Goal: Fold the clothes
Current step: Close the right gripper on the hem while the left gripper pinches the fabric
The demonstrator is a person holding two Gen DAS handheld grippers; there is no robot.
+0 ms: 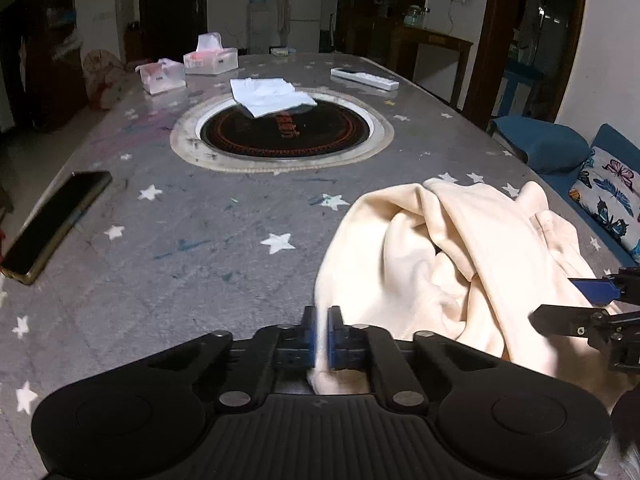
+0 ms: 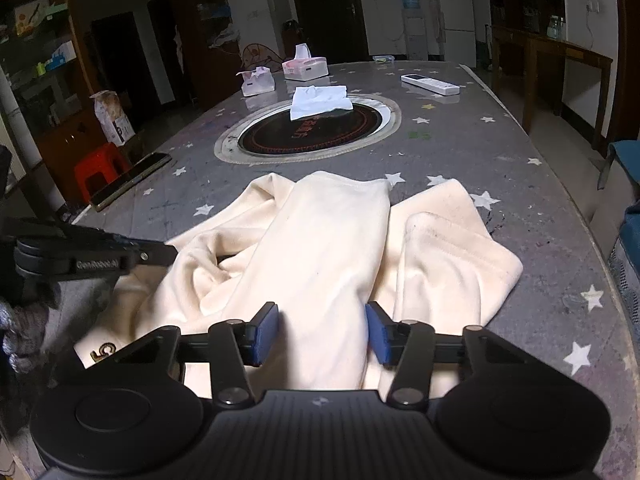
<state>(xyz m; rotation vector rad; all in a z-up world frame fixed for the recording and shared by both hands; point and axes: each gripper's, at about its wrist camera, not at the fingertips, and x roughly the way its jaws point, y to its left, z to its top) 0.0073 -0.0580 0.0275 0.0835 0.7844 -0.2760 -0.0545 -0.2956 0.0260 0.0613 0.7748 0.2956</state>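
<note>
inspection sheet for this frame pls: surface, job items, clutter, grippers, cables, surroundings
Surface: grey star-print table with a round black inset hob.
Job's things: cream garment crumpled at the near edge; folded white cloth lying partly over the hob.
Clutter: phone on the left, two tissue boxes, remote at the far side.
Grippers: left gripper shut on a fold of the garment; right gripper has garment between its pads, contact not clear.
Cables: nothing seen on the table.
Surroundings: fridge, water dispenser, shelves, red stool, blue sofa.
</note>
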